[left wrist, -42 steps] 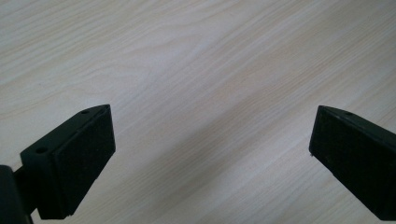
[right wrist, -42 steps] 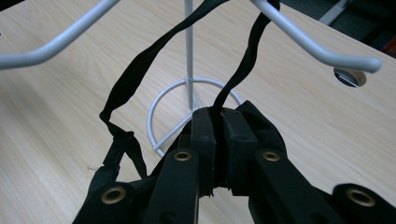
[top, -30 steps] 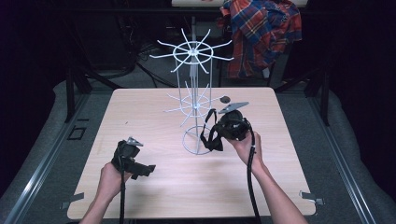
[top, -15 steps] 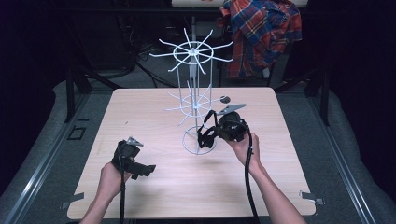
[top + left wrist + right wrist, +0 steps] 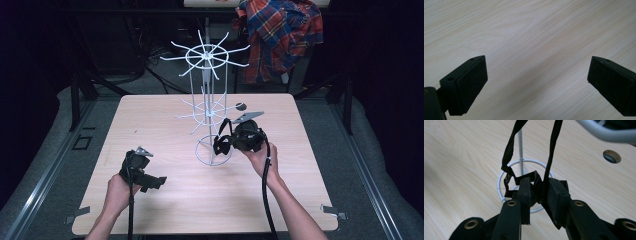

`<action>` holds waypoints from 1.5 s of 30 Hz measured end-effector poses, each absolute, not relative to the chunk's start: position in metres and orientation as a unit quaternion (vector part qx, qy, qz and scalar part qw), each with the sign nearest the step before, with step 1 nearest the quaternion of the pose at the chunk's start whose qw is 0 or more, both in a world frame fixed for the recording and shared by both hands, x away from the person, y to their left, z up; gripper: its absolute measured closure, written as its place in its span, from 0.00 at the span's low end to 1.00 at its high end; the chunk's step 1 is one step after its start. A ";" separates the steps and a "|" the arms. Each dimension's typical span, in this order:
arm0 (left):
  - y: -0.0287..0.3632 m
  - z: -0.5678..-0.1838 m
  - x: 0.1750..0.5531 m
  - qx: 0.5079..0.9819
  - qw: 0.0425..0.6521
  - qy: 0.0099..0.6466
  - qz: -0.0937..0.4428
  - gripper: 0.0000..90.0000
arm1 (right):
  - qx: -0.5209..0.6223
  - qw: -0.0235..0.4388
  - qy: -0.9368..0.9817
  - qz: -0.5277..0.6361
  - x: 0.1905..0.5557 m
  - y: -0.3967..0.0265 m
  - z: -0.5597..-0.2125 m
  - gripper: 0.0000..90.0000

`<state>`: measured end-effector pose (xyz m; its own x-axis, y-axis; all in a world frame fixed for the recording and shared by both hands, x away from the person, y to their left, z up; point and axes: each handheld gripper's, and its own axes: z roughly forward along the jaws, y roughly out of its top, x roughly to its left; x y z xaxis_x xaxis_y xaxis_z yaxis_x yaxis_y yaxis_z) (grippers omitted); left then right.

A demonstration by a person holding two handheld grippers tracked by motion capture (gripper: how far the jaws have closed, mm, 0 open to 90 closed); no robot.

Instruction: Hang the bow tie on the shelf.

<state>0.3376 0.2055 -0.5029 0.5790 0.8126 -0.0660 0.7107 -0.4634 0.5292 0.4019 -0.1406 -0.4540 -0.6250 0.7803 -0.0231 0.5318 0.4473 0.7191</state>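
Wire rack upright mid-surface, slightly toward far edge. Right tool beside rack base, clamped on strap. Left tool near front-left, well apart. Shirt behind surface.

Right gripper (gripping black strap) moved lower, nearer rack base.

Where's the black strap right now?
In the high view the strap sits right of table centre, pinched in the right gripper just above the white rack's base ring, its loop rising toward the lower arms.
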 end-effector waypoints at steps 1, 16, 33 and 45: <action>0.205 -0.503 0.338 0.850 0.260 0.448 0.098 0.03 | 0.394 0.178 0.832 0.347 0.402 -0.141 -0.454 0.80; 0.205 -0.502 0.338 0.850 0.261 0.446 0.098 0.03 | 0.399 0.156 0.831 0.354 0.391 -0.146 -0.442 0.44; 0.205 -0.502 0.338 0.849 0.264 0.446 0.098 0.03 | 0.403 0.143 0.833 0.350 0.378 -0.168 -0.433 0.20; 0.204 -0.501 0.339 0.850 0.266 0.444 0.097 0.03 | 0.404 0.141 0.838 0.339 0.363 -0.185 -0.433 0.13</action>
